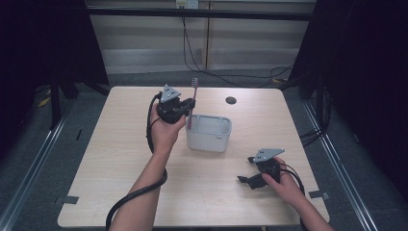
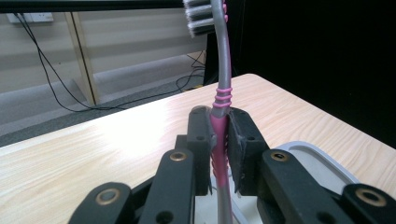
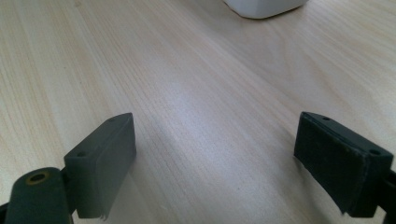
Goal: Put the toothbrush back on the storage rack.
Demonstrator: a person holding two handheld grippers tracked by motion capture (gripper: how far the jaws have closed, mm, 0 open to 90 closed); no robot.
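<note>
left gripper (image 2: 220, 140) is clenched on the pink-and-grey plastic toothbrush (image 2: 219, 135), pads pinching the ribbed pink handle. brush is upright, bristles up, handle end dipping into the near-left corner of the white rectangular plastic caddy (image 1: 209, 133) at table centre. vertical grip fits a straight drop into, or lift out of, the bin; can't say which from this. in the high view the left gripper (image 1: 176, 108) sits just beside the caddy's left rim.

right gripper (image 3: 215, 163) is released, jaws wide with nothing between them, low over the pale wood-grain table (image 3: 187, 84). looks parked out of the way, near the right front edge (image 1: 263, 173).

hard to see: the handle tip inside the caddy is blocked by the jaws; the caddy's interior and any dividers are too washed out to read; the bristle head is cropped at the top of the left gripper view.
</note>
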